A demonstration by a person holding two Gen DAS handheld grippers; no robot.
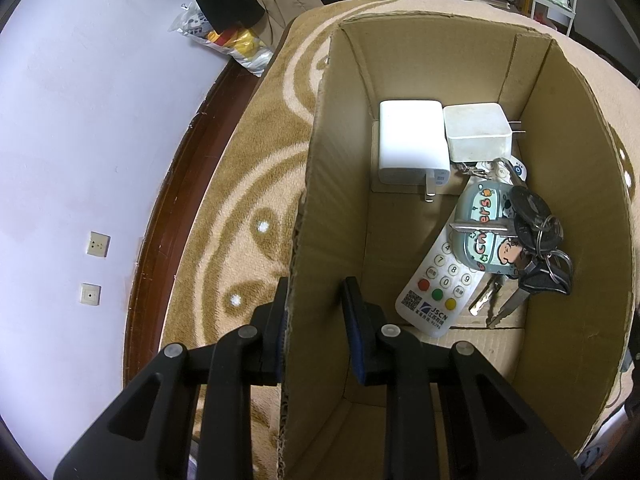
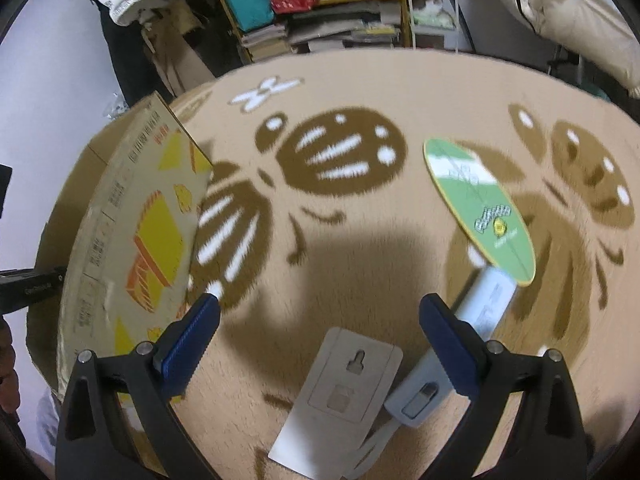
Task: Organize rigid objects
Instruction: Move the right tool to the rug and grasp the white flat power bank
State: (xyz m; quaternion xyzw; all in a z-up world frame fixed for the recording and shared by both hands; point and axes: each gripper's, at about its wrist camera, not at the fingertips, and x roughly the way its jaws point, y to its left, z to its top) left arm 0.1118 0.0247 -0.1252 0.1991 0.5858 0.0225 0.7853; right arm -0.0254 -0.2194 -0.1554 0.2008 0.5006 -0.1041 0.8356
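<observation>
A: Left tool (image 1: 316, 312) astride the near wall of the cardboard box (image 1: 304, 240): one finger outside over the carpet (image 1: 240, 184), one inside, jaws parted with a gap on the inner side, not pinching the wall.

B: And inside the box, ahead of that tool?

A: Nearest, a white remote control (image 1: 434, 292) lying flat, just beyond the inner finger. On top of it and to its right, a bunch of keys (image 1: 536, 248) with a cartoon tag (image 1: 486, 228). Farther back, against the far wall, two white chargers: a larger charger (image 1: 412, 142) with prongs pointing toward the tool, and a smaller charger (image 1: 478, 132) touching it on the right, prongs pointing right.

B: Right tool?

A: Right tool (image 2: 320, 336) wide open, gripping nothing, hovering over the carpet. Between the fingers, closest, a flat grey plate (image 2: 336, 400) with a keyhole slot. Touching its right edge, under the right finger, a pale blue handle (image 2: 460, 344). Beyond, at the end of that handle, a green oval fan (image 2: 480, 200), blurred. Off to the left, beside the left finger, the printed outer side of the cardboard box.
</observation>
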